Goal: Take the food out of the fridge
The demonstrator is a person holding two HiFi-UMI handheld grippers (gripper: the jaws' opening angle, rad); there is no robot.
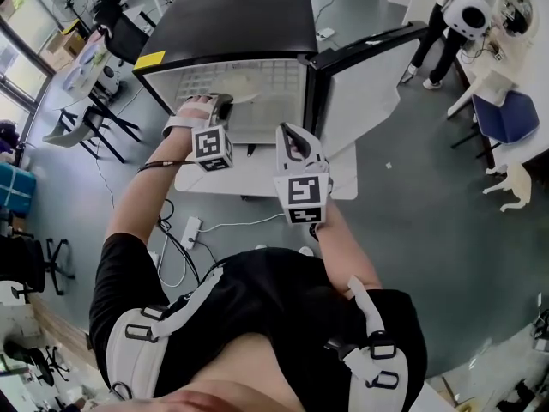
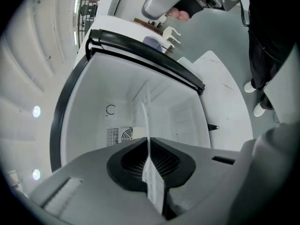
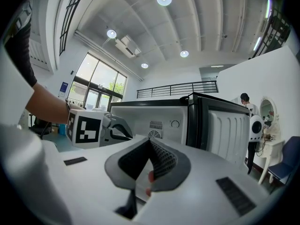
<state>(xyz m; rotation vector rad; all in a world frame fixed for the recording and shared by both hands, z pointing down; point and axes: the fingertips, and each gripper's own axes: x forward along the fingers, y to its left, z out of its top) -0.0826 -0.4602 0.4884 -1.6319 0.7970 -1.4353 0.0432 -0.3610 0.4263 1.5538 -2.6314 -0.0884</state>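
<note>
A small black-topped fridge (image 1: 232, 24) stands open, its door (image 1: 360, 84) swung out to the right. My left gripper (image 1: 225, 103) reaches into the white interior (image 2: 108, 121). It is shut on a thin flat white packet (image 2: 152, 184), seen edge-on between its pads (image 2: 126, 161). The packet's pale far end (image 1: 249, 93) lies over the wire shelf. My right gripper (image 1: 292, 137) hovers in front of the fridge, level, just right of the left one. Its jaws are closed on a thin pale piece with red marks (image 3: 144, 184). The left gripper (image 3: 117, 125) also shows in the right gripper view.
The fridge sits on a low white platform (image 1: 257, 174). A power strip and cables (image 1: 189, 230) lie on the floor to the left. Tables and chairs (image 1: 94, 84) stand at far left. A blue chair (image 1: 510, 114) and a standing person (image 1: 433, 41) are at the right.
</note>
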